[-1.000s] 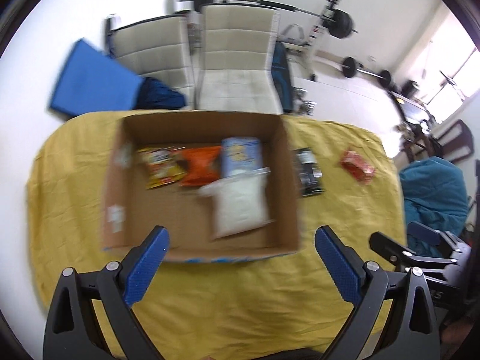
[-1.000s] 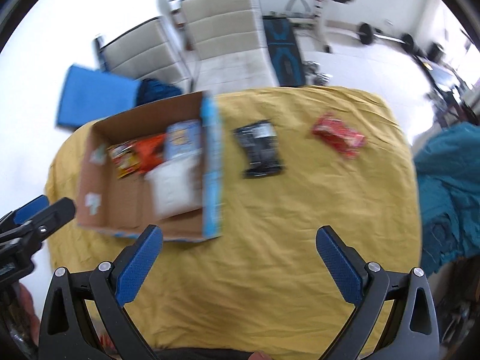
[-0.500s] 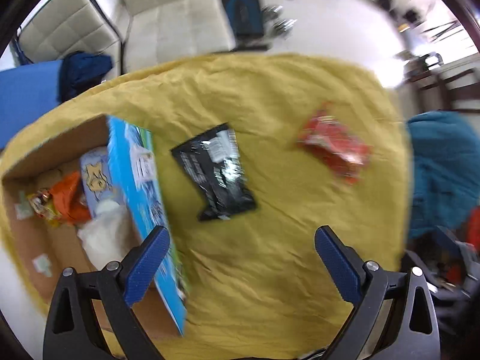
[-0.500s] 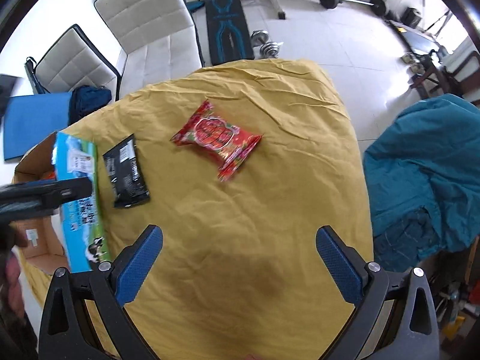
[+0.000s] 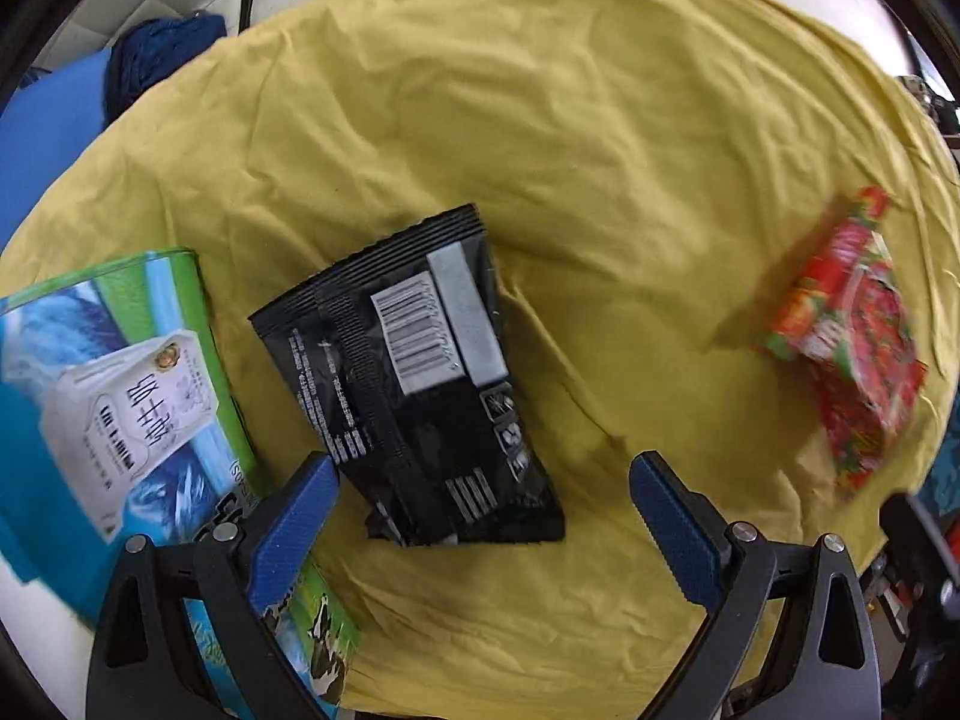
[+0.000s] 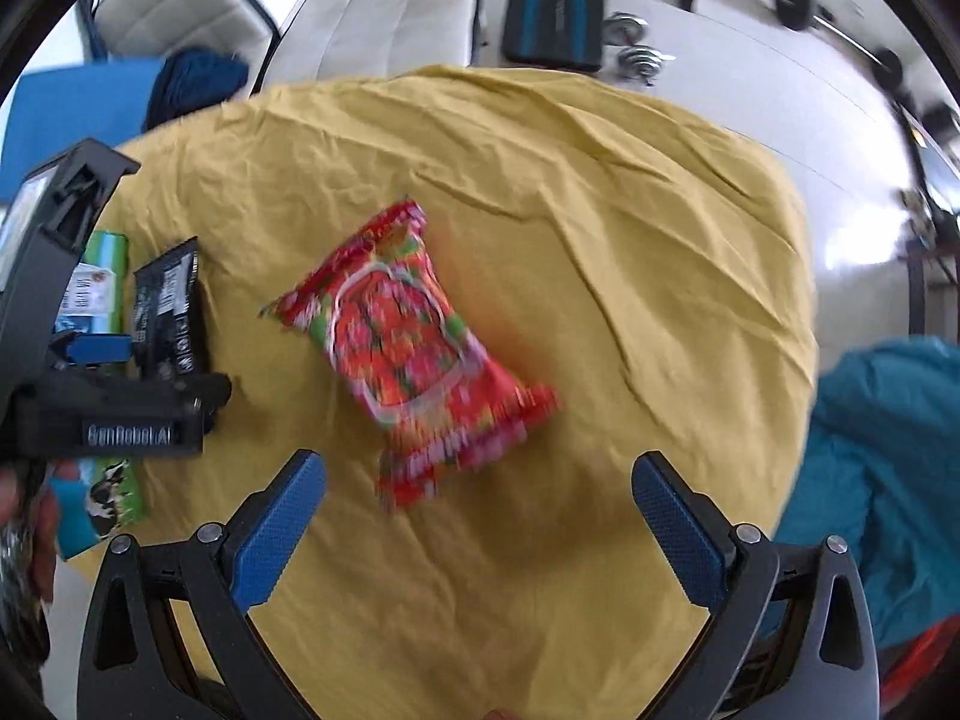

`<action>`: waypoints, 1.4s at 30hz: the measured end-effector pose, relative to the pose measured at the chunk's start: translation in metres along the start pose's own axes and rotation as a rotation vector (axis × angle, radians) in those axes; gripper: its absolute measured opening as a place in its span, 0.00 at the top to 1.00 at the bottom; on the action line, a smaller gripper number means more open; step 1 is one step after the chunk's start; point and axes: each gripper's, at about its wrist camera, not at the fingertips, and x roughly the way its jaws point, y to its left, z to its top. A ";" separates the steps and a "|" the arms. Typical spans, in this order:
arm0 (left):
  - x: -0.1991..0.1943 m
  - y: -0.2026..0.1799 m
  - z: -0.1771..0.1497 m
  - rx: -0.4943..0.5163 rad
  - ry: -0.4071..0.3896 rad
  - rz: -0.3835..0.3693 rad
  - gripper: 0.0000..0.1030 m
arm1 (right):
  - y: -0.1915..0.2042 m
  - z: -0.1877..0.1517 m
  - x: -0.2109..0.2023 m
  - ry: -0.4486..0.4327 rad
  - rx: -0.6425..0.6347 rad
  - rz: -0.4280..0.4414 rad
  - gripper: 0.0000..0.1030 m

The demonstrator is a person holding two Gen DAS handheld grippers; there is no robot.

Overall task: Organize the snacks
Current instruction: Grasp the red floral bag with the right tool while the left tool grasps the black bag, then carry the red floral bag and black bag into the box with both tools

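- The left gripper has its jaws spread wide and holds nothing; its blue pads hang just above a yellow tablecloth.
- A black snack packet lies flat on the cloth, its lower end between the left jaws and its length running away ahead of them. It shows its back, with a white barcode panel.
- Judgement: this packet looks light, thin and crinkly, a slick film that could slide on the cloth. The crimped seam at either end, or a pinch across the narrow width, seems the surest hold.
- Just left of the left jaws stands the printed blue-and-green wall of a cardboard box, close beside the packet.
- The right gripper is also released wide and empty, above the same cloth.
- A red strawberry-printed snack bag lies ahead of the right jaws, its near end just reaching between them. It is blurred, so fine print is unreadable.
- Judgement: the red bag looks puffy, soft and light; a firm squeeze on its middle could crush the contents, so the flat sealed end nearest the jaws is the better grip.
- Beyond the table are white padded chairs and dumbbells on the floor.
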 end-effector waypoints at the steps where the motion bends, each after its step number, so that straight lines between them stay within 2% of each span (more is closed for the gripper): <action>1: 0.004 0.000 0.002 -0.005 0.006 0.006 0.04 | 0.003 0.009 0.006 0.007 -0.021 -0.008 0.00; 3: 0.009 0.004 0.004 -0.020 0.004 -0.011 0.10 | 0.007 0.022 0.016 0.010 -0.047 -0.019 0.00; 4: 0.011 0.007 0.005 -0.031 0.000 -0.023 0.23 | 0.010 0.028 0.021 0.018 -0.054 -0.014 0.00; 5: 0.011 0.010 0.006 -0.044 -0.010 -0.032 0.34 | 0.011 0.032 0.026 0.023 -0.049 -0.006 0.02; 7: 0.011 0.017 0.007 -0.066 -0.042 -0.037 0.46 | 0.009 0.037 0.036 0.042 -0.004 0.029 0.07; 8: 0.010 0.019 0.007 -0.073 -0.059 -0.033 0.47 | 0.007 0.036 0.039 0.051 0.026 0.064 0.15; 9: 0.009 0.021 0.006 -0.077 -0.078 -0.031 0.48 | 0.004 0.034 0.043 0.059 0.069 0.106 0.25; 11: 0.008 0.022 0.003 -0.084 -0.103 -0.041 0.49 | 0.001 0.027 0.047 0.071 0.116 0.081 0.38; 15: 0.005 0.016 -0.015 -0.059 -0.151 -0.057 0.49 | -0.011 0.004 0.046 0.073 0.239 0.084 0.48; 19: 0.009 -0.010 -0.043 0.011 -0.167 -0.076 0.49 | -0.025 -0.022 0.041 0.068 0.341 0.145 0.49; 21: 0.015 -0.022 -0.051 0.059 -0.163 -0.097 0.48 | -0.027 -0.026 0.039 0.062 0.337 0.131 0.49; 23: 0.024 -0.026 -0.056 0.081 -0.154 -0.087 0.46 | -0.028 -0.027 0.040 0.053 0.332 0.124 0.49; 32: 0.034 -0.026 -0.074 0.100 -0.189 -0.072 0.44 | -0.005 -0.018 0.057 0.064 0.362 0.098 0.46; 34: 0.027 -0.031 -0.065 0.103 -0.192 -0.072 0.44 | -0.009 -0.022 0.057 0.064 0.373 0.092 0.46; 42: 0.020 -0.034 -0.066 0.094 -0.224 -0.058 0.44 | -0.012 -0.019 0.055 0.069 0.377 0.076 0.47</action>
